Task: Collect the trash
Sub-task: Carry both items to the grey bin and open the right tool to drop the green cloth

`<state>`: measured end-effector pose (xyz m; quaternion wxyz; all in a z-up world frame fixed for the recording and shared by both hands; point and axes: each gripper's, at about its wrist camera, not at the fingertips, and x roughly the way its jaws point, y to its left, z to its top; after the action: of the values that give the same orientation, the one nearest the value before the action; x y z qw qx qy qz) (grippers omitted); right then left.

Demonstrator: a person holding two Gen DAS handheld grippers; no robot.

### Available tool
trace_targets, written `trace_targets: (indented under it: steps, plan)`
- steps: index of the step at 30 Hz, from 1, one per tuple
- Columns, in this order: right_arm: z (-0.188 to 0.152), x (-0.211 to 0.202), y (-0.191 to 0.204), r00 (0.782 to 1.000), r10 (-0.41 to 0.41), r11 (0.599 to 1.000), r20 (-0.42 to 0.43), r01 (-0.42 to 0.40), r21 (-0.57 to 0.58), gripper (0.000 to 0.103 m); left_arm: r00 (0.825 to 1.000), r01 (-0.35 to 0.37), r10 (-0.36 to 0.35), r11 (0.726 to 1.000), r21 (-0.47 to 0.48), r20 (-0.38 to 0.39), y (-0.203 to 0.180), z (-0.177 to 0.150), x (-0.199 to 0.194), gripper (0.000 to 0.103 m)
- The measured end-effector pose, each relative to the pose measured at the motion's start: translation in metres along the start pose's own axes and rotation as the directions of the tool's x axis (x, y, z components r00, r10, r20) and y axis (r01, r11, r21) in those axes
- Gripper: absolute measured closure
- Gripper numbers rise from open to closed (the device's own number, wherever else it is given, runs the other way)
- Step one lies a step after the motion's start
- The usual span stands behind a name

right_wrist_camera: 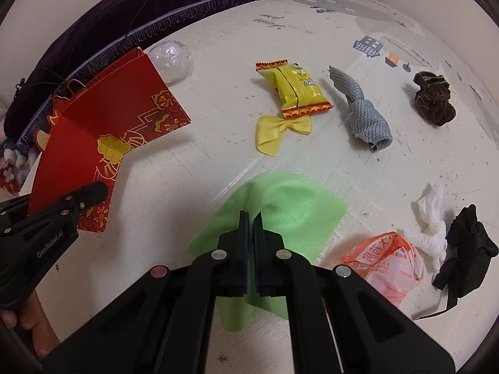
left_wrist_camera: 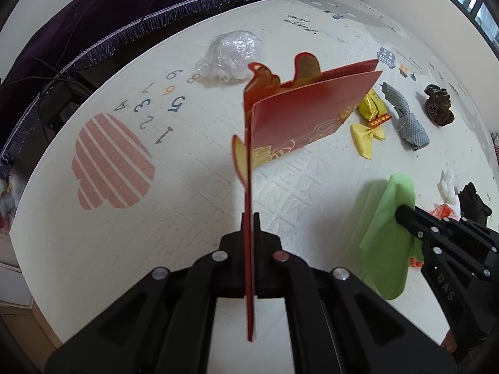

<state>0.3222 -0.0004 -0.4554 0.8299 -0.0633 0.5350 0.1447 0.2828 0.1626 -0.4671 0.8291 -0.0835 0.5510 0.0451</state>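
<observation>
the left gripper (left_wrist_camera: 249, 218) pinches the thin edge of a red paper gift bag (left_wrist_camera: 312, 115), its black jaws closed flat on the stiff card; the bag hangs lifted above the play mat (left_wrist_camera: 187, 218), folded, with gold floral print and scalloped cut-out handles. seen from the right wrist, the same bag (right_wrist_camera: 118, 118) fans out in glossy red panels with the left tool clamped low on one side.

the right gripper (right_wrist_camera: 251, 218) is closed on a soft, matte green cloth (right_wrist_camera: 280, 205), which bunches up into a peak between the jaws while its lower edge drapes on the mat. both tools point steeply downward.

on the pale embossed foam mat lie a crinkly yellow snack wrapper (right_wrist_camera: 296, 90), just beside it a ribbed yellow ribbon bow (right_wrist_camera: 280, 129), a rolled grey textured cloth (right_wrist_camera: 368, 118), a crumpled brown fabric lump (right_wrist_camera: 433, 99), a clear wad of plastic film (right_wrist_camera: 171, 59), an orange-and-white plastic packet (right_wrist_camera: 386, 265), a twisted white tissue (right_wrist_camera: 430, 227) and a black strap-like fabric (right_wrist_camera: 467, 243). a dark purple fringed blanket (left_wrist_camera: 93, 15) borders the mat's far side.
</observation>
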Motion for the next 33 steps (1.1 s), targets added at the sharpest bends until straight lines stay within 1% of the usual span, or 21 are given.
trace_targets:
  steps: [5, 10, 12, 14, 17, 20, 22, 24, 28, 31, 33]
  plan:
    - [-0.001, -0.029, 0.02, 0.999, 0.036, 0.998, 0.025, -0.035, -0.052, 0.1, 1.0, -0.009, 0.011, 0.998, -0.06, 0.022, 0.013, -0.016, -0.023, 0.102]
    - [-0.009, -0.057, 0.048, 0.995, 0.091, 0.983, 0.041, -0.083, -0.162, 0.1, 0.997, -0.037, 0.047, 0.985, -0.171, 0.057, 0.035, -0.047, -0.058, 0.102]
    - [-0.017, -0.066, 0.065, 0.992, 0.121, 0.969, 0.039, -0.11, -0.222, 0.1, 0.995, -0.06, 0.076, 0.972, -0.226, 0.066, 0.046, -0.063, -0.073, 0.102]
    - [-0.027, -0.073, 0.084, 0.988, 0.152, 0.948, 0.028, -0.138, -0.286, 0.1, 0.992, -0.08, 0.105, 0.954, -0.289, 0.071, 0.059, -0.082, -0.091, 0.102]
    - [-0.046, -0.085, 0.117, 0.979, 0.206, 0.902, -0.002, -0.191, -0.387, 0.1, 0.984, -0.128, 0.166, 0.914, -0.385, 0.067, 0.08, -0.115, -0.119, 0.102]
    - [-0.067, -0.101, 0.156, 0.964, 0.262, 0.832, -0.036, -0.245, -0.498, 0.1, 0.973, -0.169, 0.224, 0.853, -0.493, 0.054, 0.104, -0.154, -0.15, 0.102]
    - [-0.083, -0.114, 0.183, 0.951, 0.304, 0.771, -0.063, -0.284, -0.569, 0.1, 0.962, -0.2, 0.269, 0.802, -0.562, 0.042, 0.119, -0.182, -0.172, 0.102]
    - [-0.102, -0.127, 0.211, 0.936, 0.341, 0.708, -0.092, -0.32, -0.63, 0.1, 0.95, -0.227, 0.312, 0.743, -0.629, 0.026, 0.134, -0.213, -0.194, 0.102]
    - [-0.149, -0.151, 0.267, 0.905, 0.394, 0.563, -0.161, -0.376, -0.736, 0.1, 0.929, -0.266, 0.37, 0.619, -0.739, -0.023, 0.162, -0.277, -0.228, 0.102]
    - [-0.188, -0.163, 0.308, 0.882, 0.418, 0.468, -0.216, -0.413, -0.781, 0.1, 0.913, -0.295, 0.401, 0.538, -0.789, -0.068, 0.183, -0.328, -0.248, 0.102]
    - [-0.213, -0.169, 0.335, 0.867, 0.431, 0.415, -0.25, -0.437, -0.798, 0.1, 0.904, -0.313, 0.416, 0.489, -0.814, -0.098, 0.196, -0.36, -0.257, 0.101]
